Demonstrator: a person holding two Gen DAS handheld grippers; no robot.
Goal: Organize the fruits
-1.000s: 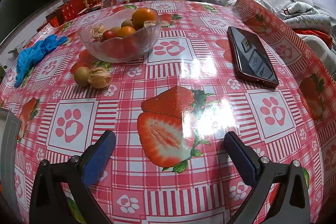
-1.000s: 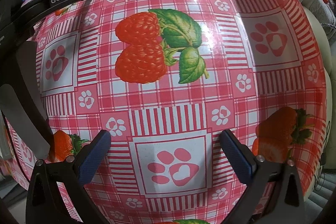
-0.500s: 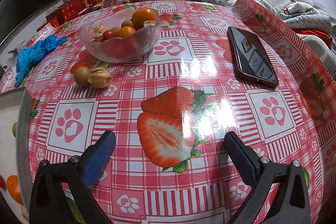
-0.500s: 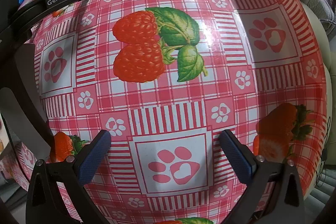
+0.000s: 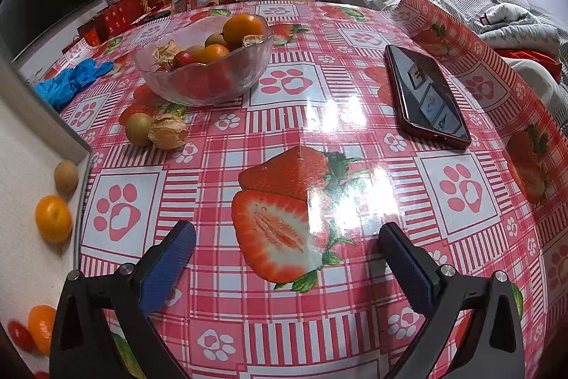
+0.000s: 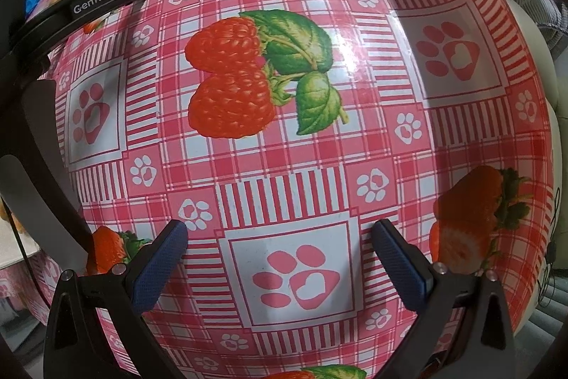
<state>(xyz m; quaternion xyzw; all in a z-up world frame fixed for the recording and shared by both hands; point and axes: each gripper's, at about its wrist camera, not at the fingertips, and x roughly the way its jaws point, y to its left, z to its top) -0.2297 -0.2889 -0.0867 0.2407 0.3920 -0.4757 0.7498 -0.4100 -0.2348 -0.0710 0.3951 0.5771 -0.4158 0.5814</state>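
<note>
Both claws stand wide open over the table with nothing between their pads: the left gripper hangs above the near middle of the checked cloth, and the right gripper hovers over a paw-print square near the table's right edge, well away from any fruit. The glass bowl sits toward the far left of the table and already carries oranges, a red tomato-like fruit and a papery husked berry. Two strays lie on the cloth just in front of it — a small green-brown fruit and a husked berry, touching each other. More fruit lies below the table's left edge, among it an orange. This looks like the reach before a pick, nothing grasped yet. The next move probably asks the left gripper to travel forward-left to the pair, straddle one piece and close gently — the husk looks fragile.
</note>
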